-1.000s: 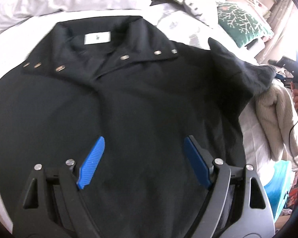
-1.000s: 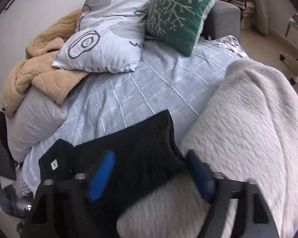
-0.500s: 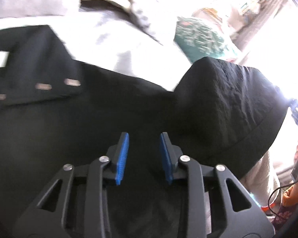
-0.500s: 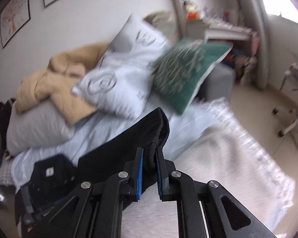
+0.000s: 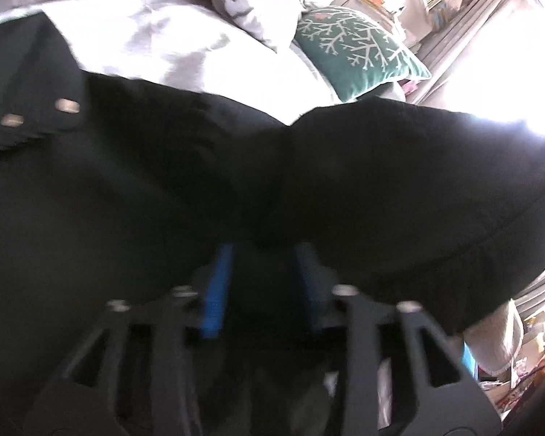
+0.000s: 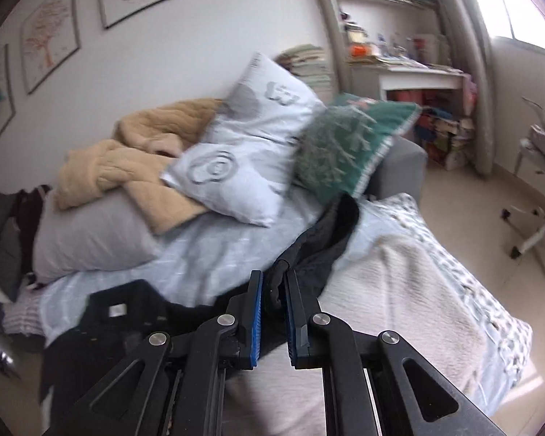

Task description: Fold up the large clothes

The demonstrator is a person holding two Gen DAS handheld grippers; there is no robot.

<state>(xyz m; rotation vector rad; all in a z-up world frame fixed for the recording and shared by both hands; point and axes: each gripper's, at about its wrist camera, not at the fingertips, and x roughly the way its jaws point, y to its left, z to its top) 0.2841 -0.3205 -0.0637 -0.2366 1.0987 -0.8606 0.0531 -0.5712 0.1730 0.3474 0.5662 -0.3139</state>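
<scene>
A black jacket [image 5: 120,189] with metal snaps lies on the bed and fills the left wrist view. Its sleeve [image 5: 410,189] is raised on the right. My left gripper [image 5: 263,250] has its blue pads closed on a bunch of the black fabric near the shoulder; the fingertips are partly hidden by cloth. In the right wrist view my right gripper [image 6: 273,283] is shut on the sleeve cuff [image 6: 330,232] and holds it above the bed. The jacket's collar with a white label [image 6: 118,310] lies at the lower left.
A green branch-print cushion [image 6: 345,141], a white printed pillow [image 6: 250,152], a tan blanket [image 6: 127,160] and a grey pillow [image 6: 87,236] sit at the bed's head. A cream knitted throw [image 6: 399,301] lies on the right. A desk, bookshelves and an office chair [image 6: 541,225] stand beyond.
Both grippers closed from wide open onto the black jacket. The right one lifted the cuff off the bed; the left moved right toward the sleeve and pinched fabric.
</scene>
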